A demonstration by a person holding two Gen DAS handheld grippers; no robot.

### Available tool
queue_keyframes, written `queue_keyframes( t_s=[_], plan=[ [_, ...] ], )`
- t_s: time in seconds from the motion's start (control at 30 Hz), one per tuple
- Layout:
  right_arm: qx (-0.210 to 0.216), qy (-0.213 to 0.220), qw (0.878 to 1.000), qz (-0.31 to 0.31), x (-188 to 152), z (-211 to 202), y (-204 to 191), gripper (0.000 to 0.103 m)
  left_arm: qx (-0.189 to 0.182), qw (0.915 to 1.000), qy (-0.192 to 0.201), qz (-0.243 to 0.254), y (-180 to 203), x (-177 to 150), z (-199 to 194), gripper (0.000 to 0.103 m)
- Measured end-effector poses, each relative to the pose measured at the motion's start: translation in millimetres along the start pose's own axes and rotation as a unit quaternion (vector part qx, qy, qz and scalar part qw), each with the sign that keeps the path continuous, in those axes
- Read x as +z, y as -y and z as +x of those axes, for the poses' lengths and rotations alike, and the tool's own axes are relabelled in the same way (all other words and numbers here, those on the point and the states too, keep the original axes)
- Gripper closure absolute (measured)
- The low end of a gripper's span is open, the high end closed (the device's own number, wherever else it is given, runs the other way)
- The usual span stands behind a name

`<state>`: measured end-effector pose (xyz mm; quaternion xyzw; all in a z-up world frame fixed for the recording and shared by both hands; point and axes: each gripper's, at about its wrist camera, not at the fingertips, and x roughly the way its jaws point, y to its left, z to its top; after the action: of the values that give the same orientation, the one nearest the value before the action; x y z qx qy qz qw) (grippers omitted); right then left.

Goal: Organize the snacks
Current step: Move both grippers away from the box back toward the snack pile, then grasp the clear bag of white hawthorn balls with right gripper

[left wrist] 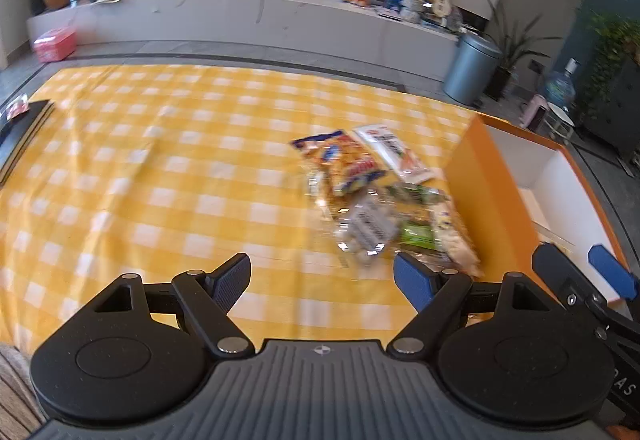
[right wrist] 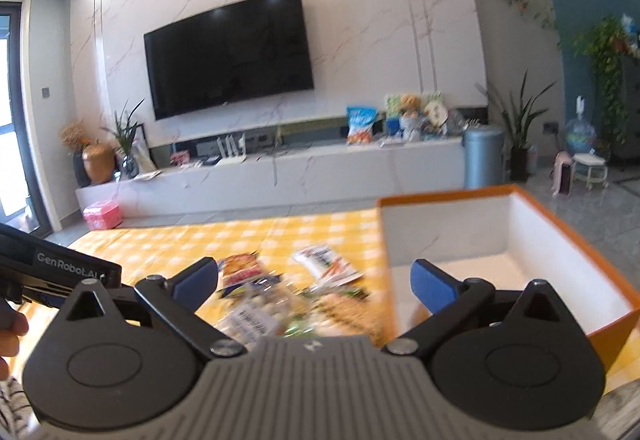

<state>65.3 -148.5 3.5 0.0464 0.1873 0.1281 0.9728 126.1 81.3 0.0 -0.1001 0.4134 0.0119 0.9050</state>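
Both grippers are spread wide with nothing between their jaws: the left gripper point(left wrist: 322, 280) sits just short of the snack packets point(left wrist: 376, 195), the right gripper point(right wrist: 314, 286) hangs above them. The packets lie in an overlapping heap on the checked counter point(left wrist: 160, 167), just left of the orange box point(right wrist: 540, 252), which looks empty. The risk I see: a wide bite into crinkly, overlapping film could pinch two packets or slide one off. I count about five packets, one box, two grippers.

Snack packets point(left wrist: 372, 195) on tablecloth point(left wrist: 160, 175), box point(left wrist: 496, 199) right beside.
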Motion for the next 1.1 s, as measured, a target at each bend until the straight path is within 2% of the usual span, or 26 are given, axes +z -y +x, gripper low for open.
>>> queue_keyframes(
  t_s=[0.2, 0.27, 0.4, 0.63, 0.73, 0.87, 1.0, 1.1],
  plan=[
    [0.024, -0.065, 0.997, 0.044, -5, 28, -24, 0.003, 0.010, 0.9999, -0.003, -0.003, -29, -3, 12, 0.008],
    [0.025, -0.090, 0.993, 0.071, -9, 39, -29, 0.003, 0.030, 0.9995, -0.008, -0.010, -38, -5, 21, 0.008],
    [0.013, -0.153, 0.979, 0.133, -15, 71, -37, 0.003, 0.052, 0.9982, -0.019, -0.024, -57, -7, 32, 0.008],
    [0.002, -0.220, 0.955, 0.197, -36, 124, -51, 0.003, 0.040, 0.9968, -0.039, -0.057, -80, -9, 49, 0.008],
    [-0.013, -0.227, 0.947, 0.228, -44, 140, -49, 0.006, 0.051, 0.9955, -0.043, -0.068, -87, -10, 55, 0.008],
    [-0.049, -0.218, 0.950, 0.219, -45, 152, -53, 0.009, 0.071, 0.9936, -0.049, -0.073, -94, -11, 61, 0.008],
    [-0.045, -0.206, 0.945, 0.248, -46, 162, -54, 0.009, 0.068, 0.9925, -0.057, -0.084, -104, -12, 66, 0.008],
    [-0.050, -0.192, 0.948, 0.250, -45, 174, -58, 0.008, 0.063, 0.9903, -0.066, -0.105, -114, -13, 70, 0.008]
  ],
)
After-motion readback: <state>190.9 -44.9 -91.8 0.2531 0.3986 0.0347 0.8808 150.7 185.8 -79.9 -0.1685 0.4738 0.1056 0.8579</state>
